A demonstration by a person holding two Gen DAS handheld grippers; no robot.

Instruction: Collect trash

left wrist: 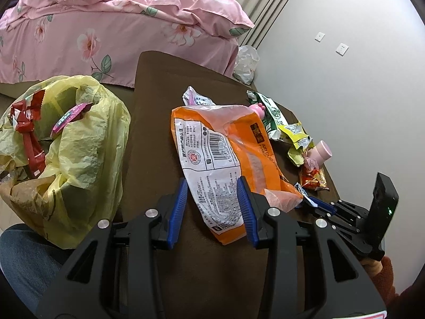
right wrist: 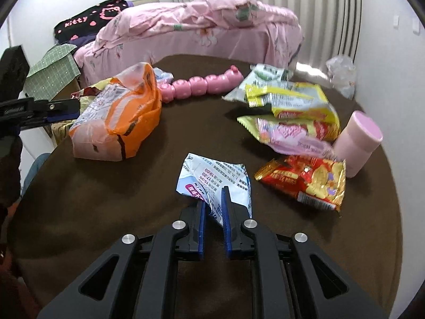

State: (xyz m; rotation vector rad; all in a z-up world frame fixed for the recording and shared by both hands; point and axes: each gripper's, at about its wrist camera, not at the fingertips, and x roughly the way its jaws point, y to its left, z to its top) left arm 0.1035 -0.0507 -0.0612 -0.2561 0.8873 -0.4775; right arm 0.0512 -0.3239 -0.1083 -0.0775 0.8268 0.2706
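On brown table (right wrist: 106,226): right gripper (right wrist: 213,210) pinching crinkled wrapper (right wrist: 212,178).

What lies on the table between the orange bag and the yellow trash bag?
Nothing: in the left wrist view, only bare brown table separates the orange bag from the yellow trash bag, which sits off the table's edge.

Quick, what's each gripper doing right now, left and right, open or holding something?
Left gripper: open, its fingers straddling the orange bag, not yet closed on it.
Right gripper: shut on the white and blue wrapper.
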